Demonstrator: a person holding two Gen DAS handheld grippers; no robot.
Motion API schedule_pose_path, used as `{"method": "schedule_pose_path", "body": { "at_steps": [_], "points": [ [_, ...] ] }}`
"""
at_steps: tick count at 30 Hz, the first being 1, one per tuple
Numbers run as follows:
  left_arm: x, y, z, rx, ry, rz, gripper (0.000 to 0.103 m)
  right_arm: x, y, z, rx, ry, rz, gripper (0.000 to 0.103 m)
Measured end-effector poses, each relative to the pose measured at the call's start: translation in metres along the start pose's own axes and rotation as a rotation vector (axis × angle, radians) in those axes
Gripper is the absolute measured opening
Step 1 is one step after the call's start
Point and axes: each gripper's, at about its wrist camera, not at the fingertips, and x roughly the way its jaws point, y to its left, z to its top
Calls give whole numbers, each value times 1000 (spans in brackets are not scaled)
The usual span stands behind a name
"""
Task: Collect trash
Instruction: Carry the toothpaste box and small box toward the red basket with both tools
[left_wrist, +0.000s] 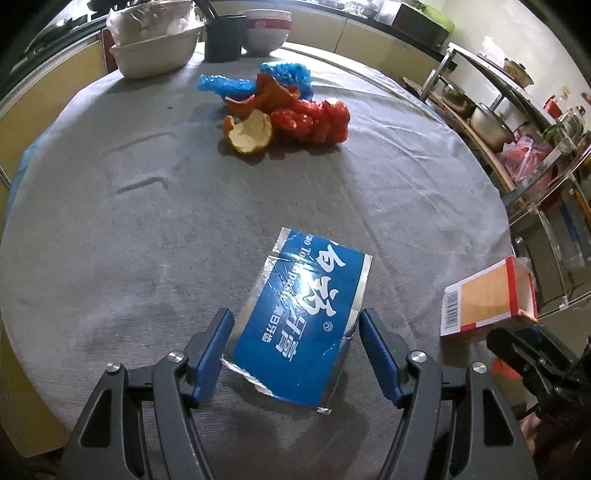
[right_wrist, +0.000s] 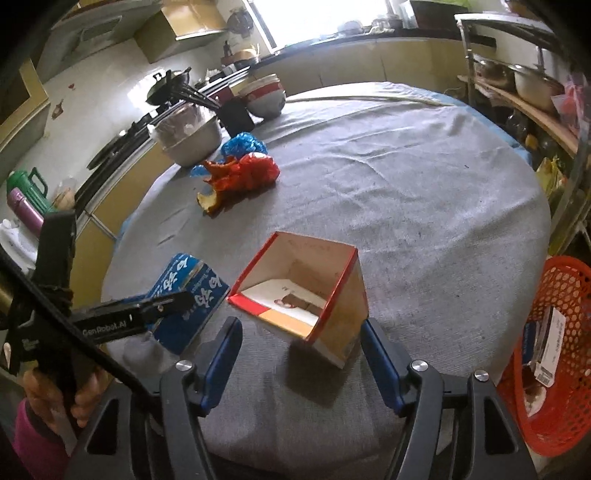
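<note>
the blue toothpaste box (left_wrist: 295, 314) lies flat on the grey tablecloth (left_wrist: 147, 221), near the table's front edge. the left gripper (left_wrist: 295, 328) is positioned over it with the jaws spread: one blue pad is set on each long side of the box, and a visible gap remains on both sides, so nothing is gripped. this straddling placement is judged to be preparation for a pinch across the box's narrow width. the box's long axis runs diagonally in the left wrist view, from the near end between the fingers to the far end pointing up and slightly left, toward the pile of peel and bags. its printed broad face is turned upward.

the open red-and-tan carton (right_wrist: 303, 295) stands just beside the toothpaste box, on its right, apart from it. its open mouth is tilted toward the right wrist camera. the right gripper (right_wrist: 299, 339) is released, the jaws bracketing the carton's near corner without pad contact.

the orange peel (left_wrist: 251, 133), red plastic bag (left_wrist: 314, 118) and blue plastic bag (left_wrist: 284, 75) are heaped together farther back. the red mesh basket (right_wrist: 561, 295), already holding packaging, hangs off the table's right edge and is judged to be the collection point.
</note>
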Motion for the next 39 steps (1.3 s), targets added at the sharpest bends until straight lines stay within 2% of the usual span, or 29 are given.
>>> {"method": "schedule_pose_path", "body": {
  "at_steps": [7,10,20,24,28,32,39],
  "points": [
    [-9,-2,-1,12,-65,-3,69,4,-1,5,-44,-47,-3,72],
    [-16,-6,0,27,-79,-16,69,3,-5,4,-56,-72,25,73],
    [-37,-27,-5,92,-92,-43,69,-8,-7,7,-214,-146,116,75],
    [-39,-28,-5,90,-93,-34,69,-6,-1,8,-239,-170,111,75],
    [-40,-27,-6,77,-88,-23,69,1,5,5,-259,-149,69,73],
    [-41,-26,-8,70,-84,-22,69,-3,5,1,-255,-166,63,69],
    [-50,-35,-12,103,-107,-22,69,-24,8,-2,-248,-202,74,69]
  ]
}}
